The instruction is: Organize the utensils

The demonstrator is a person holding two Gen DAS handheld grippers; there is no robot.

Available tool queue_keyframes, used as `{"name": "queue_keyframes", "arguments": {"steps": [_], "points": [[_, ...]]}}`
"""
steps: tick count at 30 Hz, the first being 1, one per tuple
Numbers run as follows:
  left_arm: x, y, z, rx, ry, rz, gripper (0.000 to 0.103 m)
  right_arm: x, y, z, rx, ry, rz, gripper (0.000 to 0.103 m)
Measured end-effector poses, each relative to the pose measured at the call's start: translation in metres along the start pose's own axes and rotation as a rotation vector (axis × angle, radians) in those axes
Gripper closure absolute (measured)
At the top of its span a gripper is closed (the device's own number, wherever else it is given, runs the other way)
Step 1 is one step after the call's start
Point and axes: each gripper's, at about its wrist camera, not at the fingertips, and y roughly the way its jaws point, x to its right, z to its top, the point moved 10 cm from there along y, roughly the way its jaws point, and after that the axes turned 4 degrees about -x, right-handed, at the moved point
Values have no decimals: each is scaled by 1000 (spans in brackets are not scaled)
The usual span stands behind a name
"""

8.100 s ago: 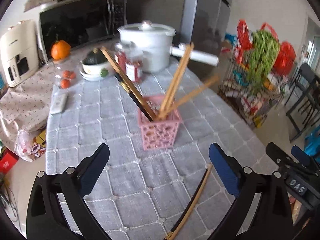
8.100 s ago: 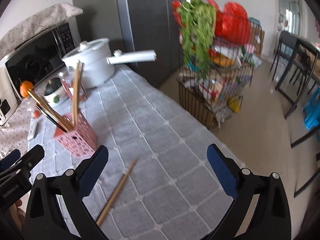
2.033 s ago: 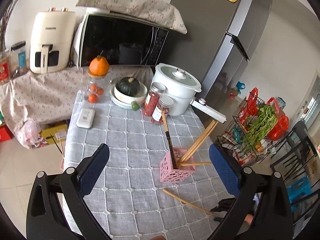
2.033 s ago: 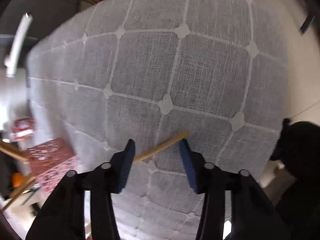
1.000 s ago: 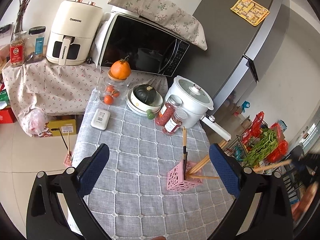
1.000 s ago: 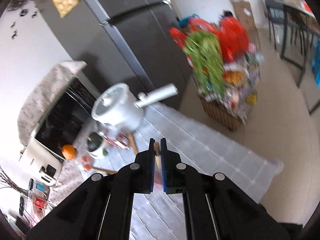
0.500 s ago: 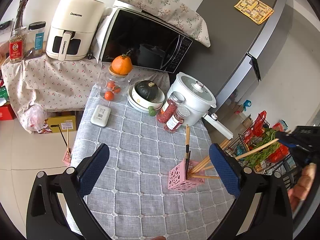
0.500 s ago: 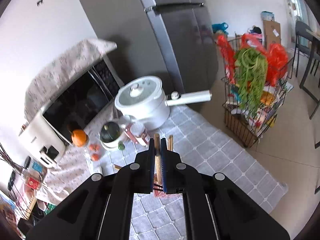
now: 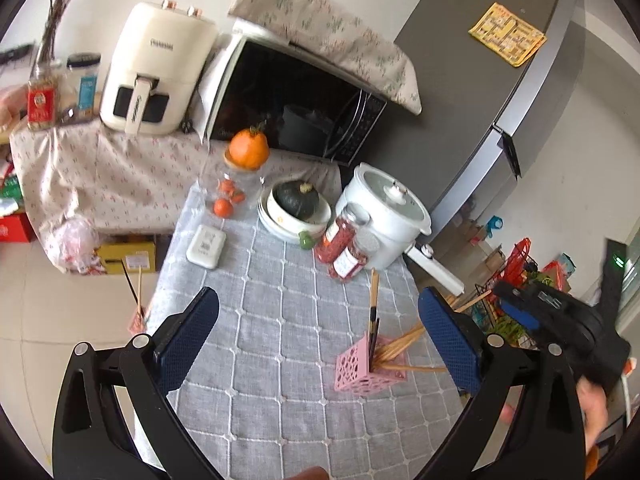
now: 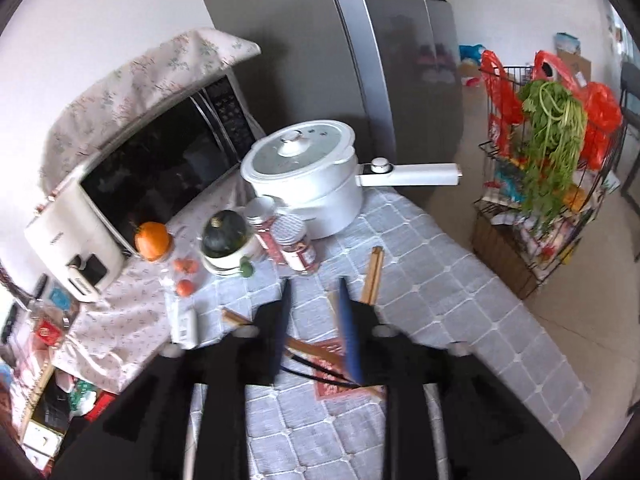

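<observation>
A pink perforated basket stands on the grey checked tablecloth and holds several wooden chopsticks and a black one. My left gripper hangs wide open above the cloth, with nothing in it. At the right edge of the left wrist view, a hand holds my right gripper above the basket. A wooden chopstick slants from its tips down toward the basket. In the right wrist view the jaws of my right gripper are opening over the basket. Only cloth shows between the pads.
A white pot with a long handle, two red-filled jars, a bowl with a dark squash and a white remote crowd the table's far end. A wire rack with greens stands right of the table.
My right gripper came in over the basket with a chopstick pinched between shut jaws. The jaws have now parted and the chopstick is no longer pinched. The left gripper stayed put.
</observation>
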Motion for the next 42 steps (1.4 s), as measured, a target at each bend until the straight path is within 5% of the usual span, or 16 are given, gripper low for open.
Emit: {"name": "queue_keyframes", "arguments": {"steps": [2, 5, 8, 10, 13, 18, 21, 33, 42], "points": [[7, -8, 1, 36, 23, 10, 7, 4, -21, -4, 45, 11, 40, 54], [26, -21, -1, 106, 106, 50, 7, 27, -61, -15, 146, 91, 111, 16], [47, -40, -3, 233, 214, 167, 7, 65, -87, -33, 222, 141, 70, 8], [59, -48, -5, 290, 225, 184, 7, 82, -90, -45, 214, 99, 2, 7], [83, -51, -18, 305, 190, 94, 7, 100, -91, -60, 203, 42, -73, 7], [130, -40, -51, 348, 363, 170, 7, 133, -96, -73, 291, 12, -165, 7], [154, -30, -70, 317, 460, 168, 7, 147, -90, -74, 236, 18, -159, 7], [169, -8, -97, 196, 471, 151, 7, 175, -99, -78, 218, 16, -255, 7], [165, 0, -98, 188, 459, 164, 7, 185, -94, -75, 229, 23, -286, 7]]}}
